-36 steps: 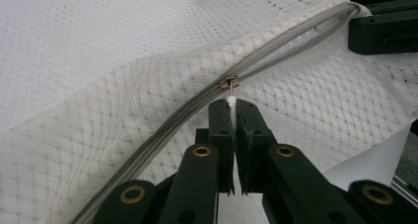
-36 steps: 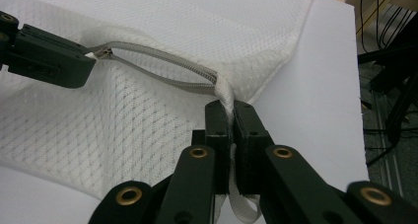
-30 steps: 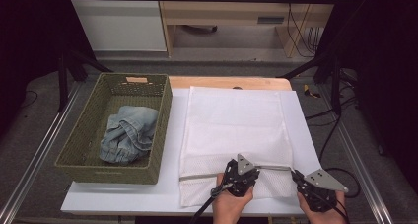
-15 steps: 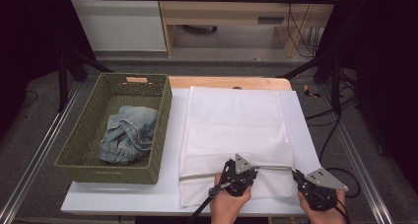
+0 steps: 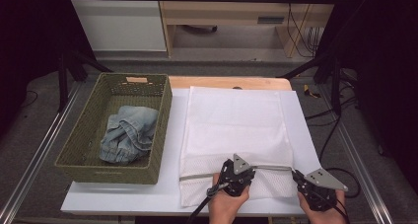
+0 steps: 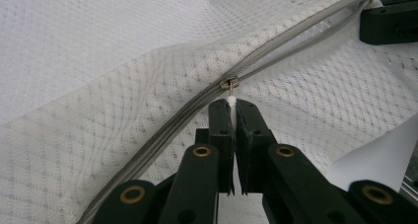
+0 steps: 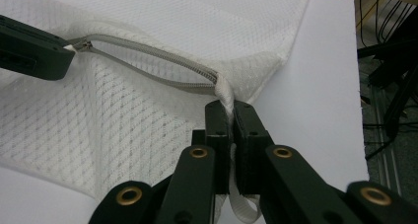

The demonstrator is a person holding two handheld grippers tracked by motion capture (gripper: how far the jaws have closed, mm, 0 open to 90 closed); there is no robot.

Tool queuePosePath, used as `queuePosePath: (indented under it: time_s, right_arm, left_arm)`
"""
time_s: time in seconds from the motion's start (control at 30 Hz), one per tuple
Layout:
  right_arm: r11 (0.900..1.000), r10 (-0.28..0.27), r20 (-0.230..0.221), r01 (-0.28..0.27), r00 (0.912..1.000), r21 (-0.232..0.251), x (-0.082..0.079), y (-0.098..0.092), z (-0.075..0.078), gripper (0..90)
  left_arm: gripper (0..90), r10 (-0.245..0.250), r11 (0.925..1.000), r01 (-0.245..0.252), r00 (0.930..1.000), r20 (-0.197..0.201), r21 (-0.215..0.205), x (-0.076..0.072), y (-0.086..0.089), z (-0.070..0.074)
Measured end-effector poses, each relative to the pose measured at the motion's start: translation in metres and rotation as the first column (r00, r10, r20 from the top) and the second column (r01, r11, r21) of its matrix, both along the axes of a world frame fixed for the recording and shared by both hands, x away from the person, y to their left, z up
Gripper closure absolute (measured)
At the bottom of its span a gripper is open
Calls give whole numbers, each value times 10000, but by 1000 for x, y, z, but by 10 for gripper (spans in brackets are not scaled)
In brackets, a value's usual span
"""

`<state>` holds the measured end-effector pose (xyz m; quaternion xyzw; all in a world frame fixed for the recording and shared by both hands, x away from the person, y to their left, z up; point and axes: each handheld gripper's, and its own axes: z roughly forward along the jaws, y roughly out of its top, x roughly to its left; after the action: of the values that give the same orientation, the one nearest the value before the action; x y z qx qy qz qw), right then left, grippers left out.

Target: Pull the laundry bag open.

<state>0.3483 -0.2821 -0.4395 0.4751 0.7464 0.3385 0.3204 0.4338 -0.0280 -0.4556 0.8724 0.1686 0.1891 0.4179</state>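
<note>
Nearest the person, the right hand-held gripper (image 5: 299,177) sits at the near right corner of the white mesh laundry bag (image 5: 231,130). In the right gripper view its jaws are pressed together on a white fabric loop (image 7: 227,99) at the end of the zipper (image 7: 157,66), and the tail of that loop hangs down between the jaws. Just to its left, the left hand-held gripper (image 5: 240,176) rests on the bag along the same zipper line. In the left gripper view its jaws are closed on the small white pull tab (image 6: 230,104) that hangs from the metal zipper slider (image 6: 229,82). Between the two grippers the zipper teeth stand parted, while the stretch to the left of the slider lies zipped.

The bag lies flat on a white board (image 5: 123,199) that covers the table (image 5: 222,82), its zipper edge toward the person and its far edge near the wooden rim of the table. The mesh bunches up slightly where the grippers hold it.

Farther left, touching the board's left part, stands a green woven basket (image 5: 74,145). A crumpled pair of blue jeans (image 5: 127,134) lies inside it, well apart from the bag.
</note>
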Motion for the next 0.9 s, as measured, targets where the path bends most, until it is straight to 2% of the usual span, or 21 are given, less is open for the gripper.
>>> queuePosePath:
  time_s: [0.9]
  right_arm:
    - [10000,50,-29,-50,10000,10,0,0,-2,864]
  left_arm:
    - [867,48,10000,-48,10000,54,51,0,6,3]
